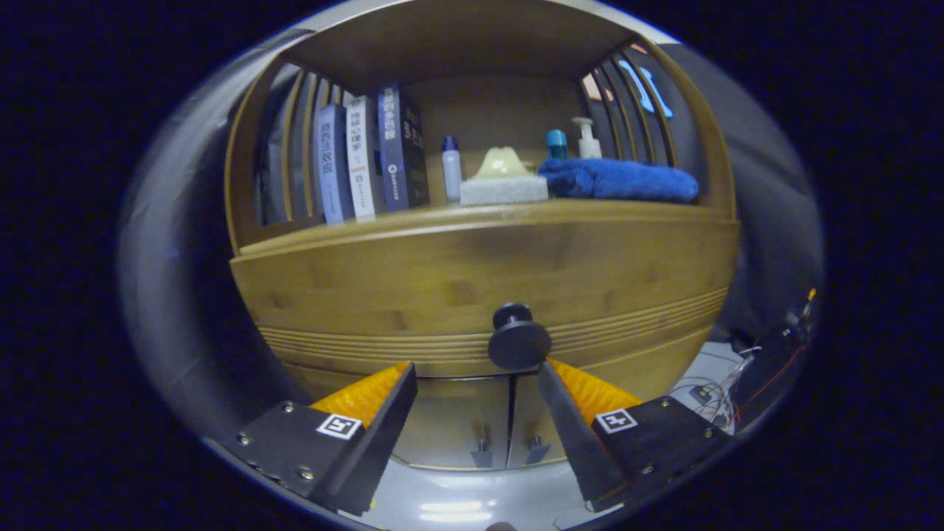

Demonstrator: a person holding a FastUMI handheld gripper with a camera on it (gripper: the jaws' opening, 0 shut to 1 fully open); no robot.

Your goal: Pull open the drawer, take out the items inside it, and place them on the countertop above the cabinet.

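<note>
Bamboo drawer (472,287): its front panel looks flush with the cabinet, straight ahead of the gripper; no gap shows along its top edge, so it reads as closed.
Knob (518,341): dark and round, at the middle of the drawer front, just ahead of the fingertips and nearer the right finger, which it may be touching; I cannot tell.
Gripper (476,372): fingers spread wide, holding nothing; the knob sits at the mouth of the gap, not yet pinched.
Stage: a closed drawer with things on the shelf above fits either a drawer awaiting its pull or one pushed back in after emptying; the contents are hidden, so this moment does not settle it.
Table (413,220): the cabinet's top surface, above and beyond the fingers, carrying books (369,158) to the left, a small white bottle (451,168), a tissue box (504,181) in the middle, a folded blue towel (619,181) to the right, with a pump bottle (587,140) behind it.
Open room: a bare strip of the table runs along its front edge; the slatted sides fence it left and right.
Below: two cabinet doors (509,420) with small handles, between and under the fingers.
Right side: loose wires (715,383) on the floor beyond the right finger.
</note>
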